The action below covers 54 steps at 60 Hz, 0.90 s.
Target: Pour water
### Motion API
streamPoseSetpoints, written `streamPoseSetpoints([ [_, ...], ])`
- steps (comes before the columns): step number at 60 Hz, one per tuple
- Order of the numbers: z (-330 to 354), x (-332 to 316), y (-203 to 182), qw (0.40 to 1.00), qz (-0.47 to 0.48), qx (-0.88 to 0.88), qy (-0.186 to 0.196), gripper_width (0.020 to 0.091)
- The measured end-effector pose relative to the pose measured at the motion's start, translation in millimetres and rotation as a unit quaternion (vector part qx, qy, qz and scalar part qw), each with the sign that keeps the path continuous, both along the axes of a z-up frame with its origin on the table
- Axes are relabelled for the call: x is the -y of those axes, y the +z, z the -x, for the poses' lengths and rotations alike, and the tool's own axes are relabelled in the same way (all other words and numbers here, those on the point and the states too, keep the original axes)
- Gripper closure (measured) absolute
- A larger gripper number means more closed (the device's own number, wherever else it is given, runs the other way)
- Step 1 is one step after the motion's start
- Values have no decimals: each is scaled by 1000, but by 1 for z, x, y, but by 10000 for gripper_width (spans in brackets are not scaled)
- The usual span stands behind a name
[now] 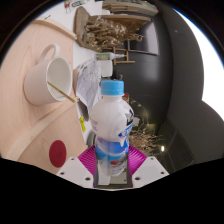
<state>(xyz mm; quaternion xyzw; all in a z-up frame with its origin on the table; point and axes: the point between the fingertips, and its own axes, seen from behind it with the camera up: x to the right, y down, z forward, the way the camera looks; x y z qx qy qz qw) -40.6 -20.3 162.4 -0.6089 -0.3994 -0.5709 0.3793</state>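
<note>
Your gripper (112,160) is closed on the white plastic bottle with a blue cap (111,125), upright between its fingers. Beyond it sits the white ceramic mug (50,78). You're likely mid-carry; next, tilt over it.

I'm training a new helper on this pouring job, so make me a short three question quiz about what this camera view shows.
1. True or false: the bottle is lying flat on the table.
2. What does the gripper have between its jaws?
A) the white cup
B) the bottle
C) nothing
3. Fill in the missing word: the white cup stands to the ____ of the bottle.

Key:
1. False. The bottle is upright, white cap on top.
2. B. Both pink pads press on the bottle's lower part.
3. Left. The cup is tilted in this view, its opening facing the bottle.
</note>
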Motion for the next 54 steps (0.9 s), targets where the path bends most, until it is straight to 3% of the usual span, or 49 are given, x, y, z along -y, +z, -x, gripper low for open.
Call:
streamPoseSetpoints([
  [17, 20, -40, -9, 981, 29, 179, 66, 728],
  [31, 35, -42, 5, 976, 21, 192, 97, 723],
  [43, 31, -34, 9, 984, 17, 152, 94, 723],
  [54, 10, -14, 6, 988, -7, -149, 41, 723],
])
